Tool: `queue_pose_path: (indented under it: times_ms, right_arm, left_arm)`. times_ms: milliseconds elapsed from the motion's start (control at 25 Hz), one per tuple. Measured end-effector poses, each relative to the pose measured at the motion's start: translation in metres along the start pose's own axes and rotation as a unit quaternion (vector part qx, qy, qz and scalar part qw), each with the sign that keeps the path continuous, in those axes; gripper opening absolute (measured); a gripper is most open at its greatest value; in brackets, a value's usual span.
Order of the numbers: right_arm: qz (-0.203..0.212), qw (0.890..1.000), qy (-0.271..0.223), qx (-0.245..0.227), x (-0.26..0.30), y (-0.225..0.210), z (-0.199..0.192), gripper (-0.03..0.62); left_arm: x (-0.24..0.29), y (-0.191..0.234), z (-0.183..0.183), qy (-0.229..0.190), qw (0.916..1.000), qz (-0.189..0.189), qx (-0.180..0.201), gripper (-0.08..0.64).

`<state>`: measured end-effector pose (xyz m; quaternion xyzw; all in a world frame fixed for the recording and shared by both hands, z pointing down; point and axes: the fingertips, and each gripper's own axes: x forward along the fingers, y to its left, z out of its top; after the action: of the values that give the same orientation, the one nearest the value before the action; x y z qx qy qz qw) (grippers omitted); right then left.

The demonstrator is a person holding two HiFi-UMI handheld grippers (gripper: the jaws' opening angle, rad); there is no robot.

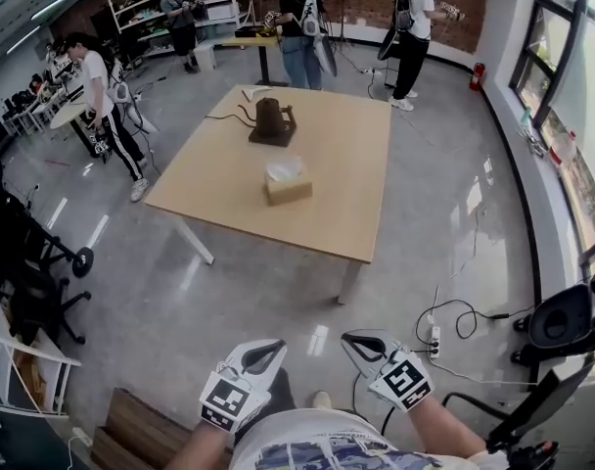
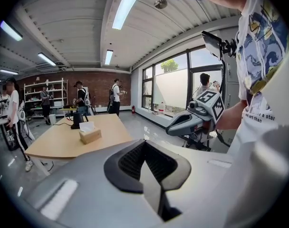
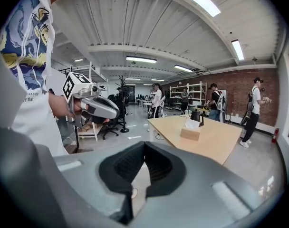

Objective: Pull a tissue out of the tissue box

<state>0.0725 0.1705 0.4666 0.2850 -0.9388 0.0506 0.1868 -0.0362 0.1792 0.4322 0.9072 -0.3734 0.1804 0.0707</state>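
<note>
- The tissue box (image 1: 288,186) sits on the wooden table (image 1: 351,164), toward the edge nearest the person and roughly midway along it. A white tissue (image 1: 284,169) stands up out of its top.
- A dark pot (image 1: 271,122) stands nearer the far edge, apart from the box and clear of any approach from this side.
- The left gripper (image 1: 274,345) and the right gripper (image 1: 350,341) are held close to the person's body, well apart from the table. Both are clenched with nothing between the jaws.
- The step in hand looks like the walk-up, with no reach begun.
- To do it well, come square to the near edge so the box lies straight ahead of one gripper.
- That gripper needs its jaws released before arriving, then lowered over the raised tissue rather than the cardboard.
- Pinch the tissue low on its peak and draw it straight up.
- The box is light and may lift with the tissue, so the other gripper could press down on a top corner.
</note>
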Motion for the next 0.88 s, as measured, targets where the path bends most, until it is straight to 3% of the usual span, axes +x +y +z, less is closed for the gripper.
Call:
queue_pose_path:
  times_ms: [240,440,880]
  right_arm:
    - [-0.028,1.0,0.007,-0.001,0.038,-0.034,0.024,0.003]
    - [-0.052,0.999,0.011,-0.006,0.082,-0.066,0.049,0.003]
    - [-0.058,0.998,0.018,-0.004,0.189,-0.084,0.09,0.003]
  left_arm:
    - [0.028,0.056,-0.002,-0.003,0.9995,-0.028,-0.012,0.005]
    - [0.051,0.114,0.021,-0.027,0.9983,-0.051,0.008,0.005]
    - [0.057,0.223,0.011,-0.02,0.9972,-0.073,0.003,0.005]
